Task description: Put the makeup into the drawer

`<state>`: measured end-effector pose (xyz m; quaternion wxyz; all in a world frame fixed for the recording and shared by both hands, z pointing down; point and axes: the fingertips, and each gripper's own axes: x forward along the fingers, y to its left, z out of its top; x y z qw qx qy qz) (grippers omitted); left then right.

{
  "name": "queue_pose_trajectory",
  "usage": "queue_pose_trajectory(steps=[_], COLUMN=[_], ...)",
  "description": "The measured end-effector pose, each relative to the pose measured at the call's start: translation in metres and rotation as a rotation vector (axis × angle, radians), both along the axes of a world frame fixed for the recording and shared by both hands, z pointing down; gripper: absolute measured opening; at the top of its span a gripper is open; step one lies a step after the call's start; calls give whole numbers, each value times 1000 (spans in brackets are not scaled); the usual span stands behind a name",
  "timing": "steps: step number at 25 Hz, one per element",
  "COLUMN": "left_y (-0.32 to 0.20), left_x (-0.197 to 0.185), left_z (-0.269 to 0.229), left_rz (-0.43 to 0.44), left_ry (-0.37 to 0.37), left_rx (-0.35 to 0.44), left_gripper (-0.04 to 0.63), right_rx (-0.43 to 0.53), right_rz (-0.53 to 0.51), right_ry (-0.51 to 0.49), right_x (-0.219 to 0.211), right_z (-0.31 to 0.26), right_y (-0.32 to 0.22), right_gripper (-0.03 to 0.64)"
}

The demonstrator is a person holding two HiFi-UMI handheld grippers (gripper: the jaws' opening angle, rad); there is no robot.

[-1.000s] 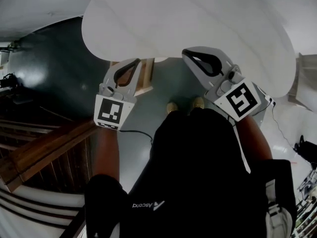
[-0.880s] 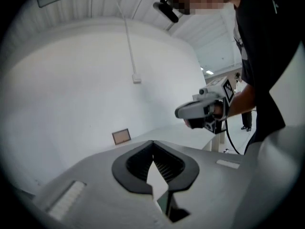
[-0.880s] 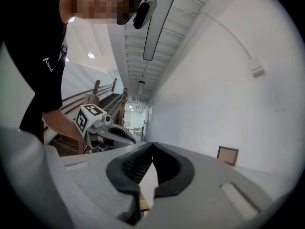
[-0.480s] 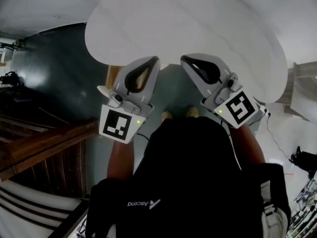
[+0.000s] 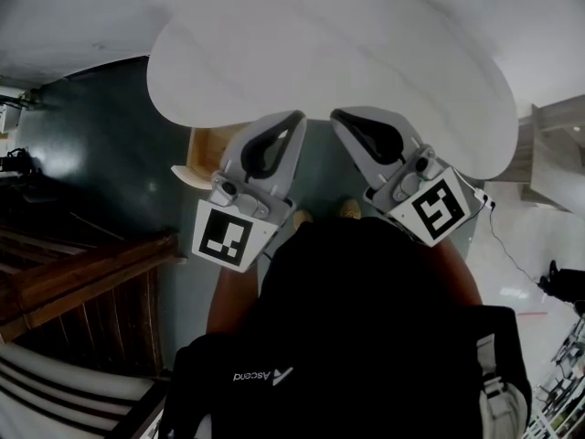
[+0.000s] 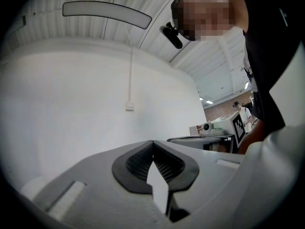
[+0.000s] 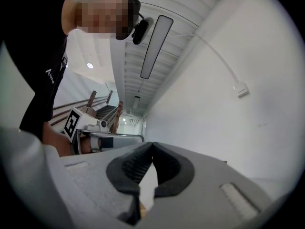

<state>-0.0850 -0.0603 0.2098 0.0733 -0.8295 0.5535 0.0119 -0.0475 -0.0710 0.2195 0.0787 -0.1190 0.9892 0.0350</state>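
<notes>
White table (image 5: 347,53), dark teal floor (image 5: 101,144); grey left gripper (image 5: 294,117) and right gripper (image 5: 338,115) carry black-and-white markers (image 5: 226,236).

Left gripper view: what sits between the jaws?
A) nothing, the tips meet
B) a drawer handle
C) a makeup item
A: on the left gripper the jaw tips touch, and nothing lies between them.

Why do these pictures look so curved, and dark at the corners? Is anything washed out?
Head view: the wide lens bows the white table, which glares pale, while the wooden stairs sink into shadow. Left gripper view: black circular corners, ceiling lamp curved. Right gripper view: same black rim, bright wall.
</notes>
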Motion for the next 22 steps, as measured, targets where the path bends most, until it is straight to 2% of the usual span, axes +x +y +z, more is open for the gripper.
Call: queue_pose_trajectory(steps=[22], left_y=[6], left_x=[3], left_z=[4], left_rz=[19], left_ry=[20], left_rx=[-3], left_gripper=[11], right_rx=[3], right_rz=[26], right_ry=[19], right_x=[6], right_z=[2], right_y=[7], right_gripper=[3])
